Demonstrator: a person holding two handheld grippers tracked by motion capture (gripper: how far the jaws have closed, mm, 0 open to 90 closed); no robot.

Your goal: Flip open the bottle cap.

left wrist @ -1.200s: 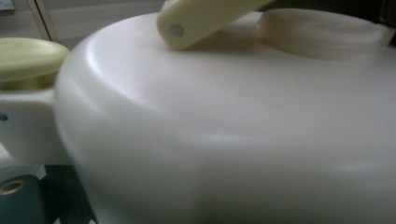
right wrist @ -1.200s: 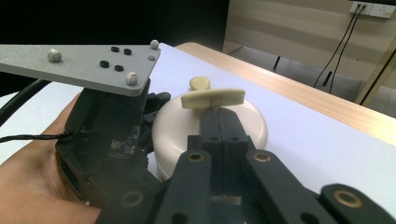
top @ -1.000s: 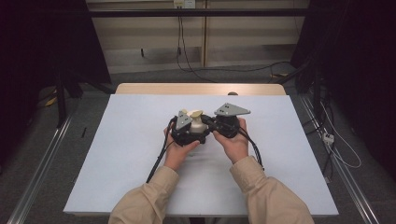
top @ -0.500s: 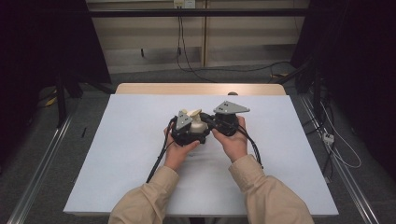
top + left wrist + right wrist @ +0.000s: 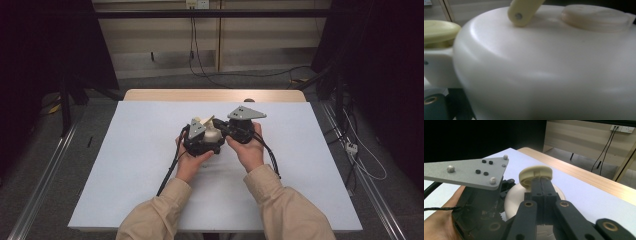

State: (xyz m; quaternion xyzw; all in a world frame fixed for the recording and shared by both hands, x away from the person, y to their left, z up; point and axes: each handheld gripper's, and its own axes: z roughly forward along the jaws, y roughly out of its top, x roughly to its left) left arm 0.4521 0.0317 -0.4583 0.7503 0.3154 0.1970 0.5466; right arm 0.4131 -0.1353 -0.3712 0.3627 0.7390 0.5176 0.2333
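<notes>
Landmark: the white pot [image 5: 212, 135], at the middle of the counter [image 5: 125, 150], held up between my two hands.

Left of the pot: my left tool [image 5: 198, 136] sits right against it. In the left gripper view the pot wall [image 5: 549, 70] is pressed up against the lens, with the yellowish handle end [image 5: 522, 11] pinned at its top and a round cap [image 5: 596, 16] beyond. Whether this tool is spread or pinching I cannot tell; its jaws are hidden behind the pot.

On top of the pot: the yellowish ring knob [image 5: 536, 174]. My right tool [image 5: 541, 186] comes in from the right side, pressed together, with its tips tight against the knob's near edge. Whether any of the knob is pinched between them I cannot tell.

Right of the pot: my right hand [image 5: 247, 147], the nearer one to the knob. The knob lies straight ahead of the right tool, along its long axis, so I judge the next move to be a pull or twist on that line.

Room: bare counter all round the pot, edges well away; the two tools are crowded close, grey plates nearly meeting.
</notes>
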